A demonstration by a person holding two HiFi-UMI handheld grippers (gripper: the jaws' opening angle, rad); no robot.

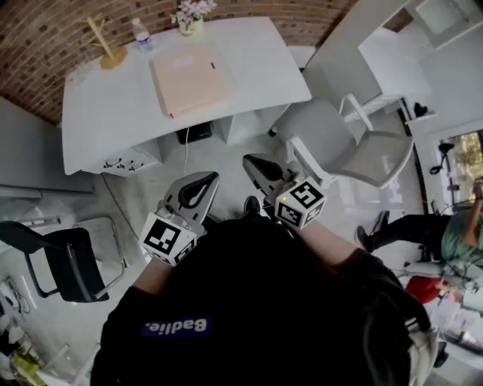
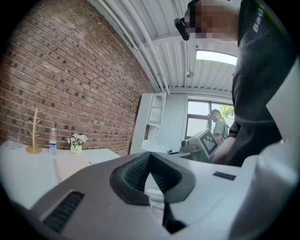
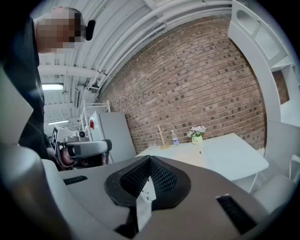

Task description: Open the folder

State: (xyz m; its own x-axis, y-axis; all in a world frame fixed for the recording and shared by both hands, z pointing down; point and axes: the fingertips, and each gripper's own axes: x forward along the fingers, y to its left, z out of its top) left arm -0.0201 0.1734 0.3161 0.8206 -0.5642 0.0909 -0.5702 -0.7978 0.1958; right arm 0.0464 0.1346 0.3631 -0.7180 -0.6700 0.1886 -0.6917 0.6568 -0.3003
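Note:
A peach folder (image 1: 189, 79) lies shut and flat on the white table (image 1: 113, 113) at the top of the head view. Both grippers hang close to the person's body, well short of the table, above the floor. My left gripper (image 1: 210, 178) is shut with nothing in it, and its jaw tips meet. My right gripper (image 1: 250, 160) beside it is also shut and empty. In the left gripper view the jaws (image 2: 149, 154) point toward the table, where the folder (image 2: 71, 165) shows at the left. The right gripper (image 3: 149, 158) faces the same table (image 3: 225, 157) from farther off.
On the table's far edge stand a wooden rack (image 1: 106, 47), a water bottle (image 1: 142, 35) and a flower vase (image 1: 191, 20). A white chair (image 1: 355, 147) sits right of the table, a black chair (image 1: 68, 264) at the left. Another person (image 1: 460, 237) stands far right.

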